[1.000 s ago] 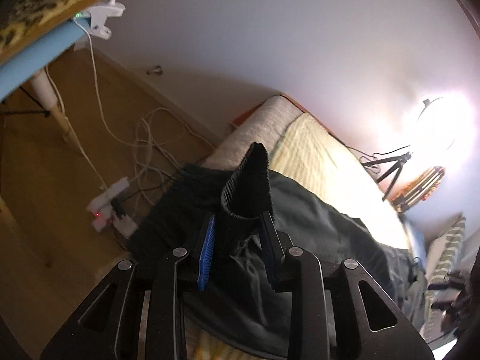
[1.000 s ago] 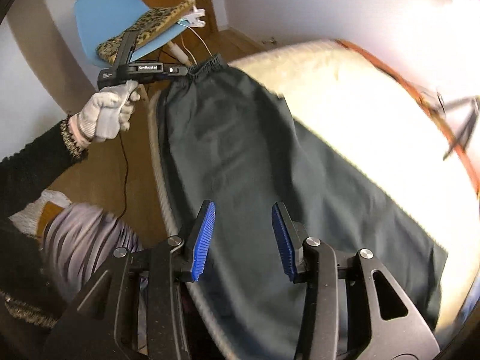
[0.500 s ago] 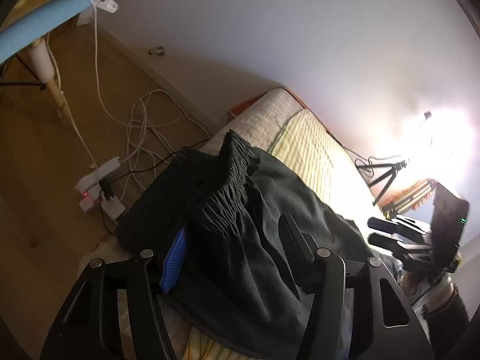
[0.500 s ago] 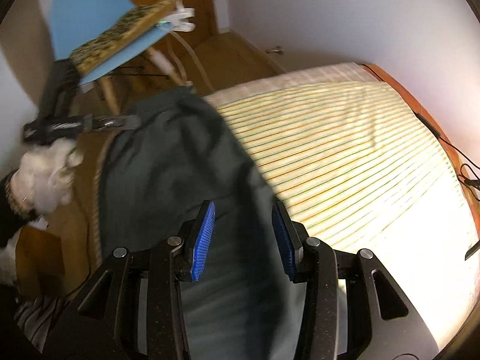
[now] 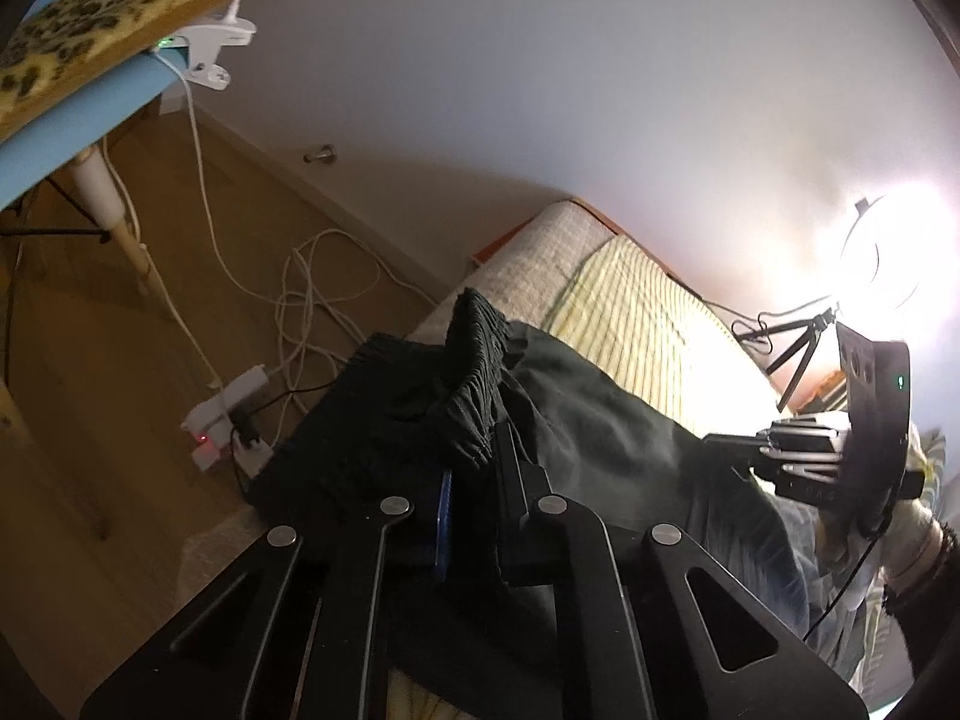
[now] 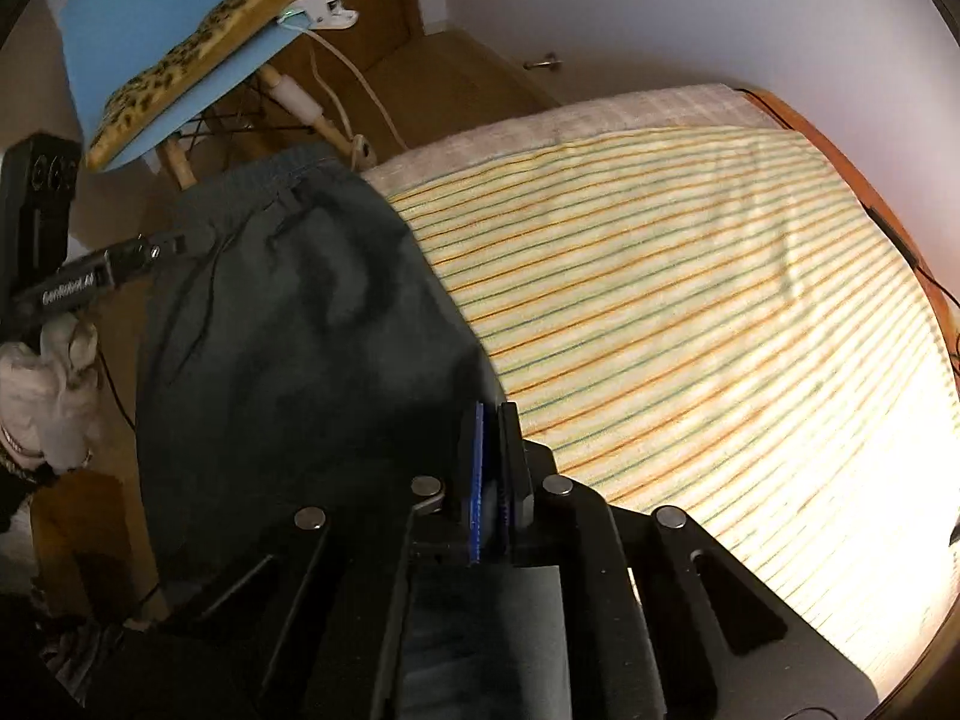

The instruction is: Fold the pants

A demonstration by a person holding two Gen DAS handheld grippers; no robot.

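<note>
1. Left wrist view, nearest: the left tool [image 5: 474,480] is pressed together on the gathered elastic waistband [image 5: 474,378] of the dark pants [image 5: 600,438], which bunches up in ridges above its fingers.
2. Right wrist view, nearest: the right tool [image 6: 493,450] is pressed together on the pants' long edge, where it meets the striped sheet [image 6: 690,300].
3. Beyond both tools, the pants lie lengthwise along the bed's near side edge, waistband toward the corner by the blue chair [image 6: 138,30].
4. Handling, as I judge it: the cloth is light, soft and limp, so it will sag and crease between holds. The ribbed waistband is thicker and looks the surest grip; thin edges could slip out.
5. Farther off, cables [image 5: 312,300] trail over the wooden floor.
</note>
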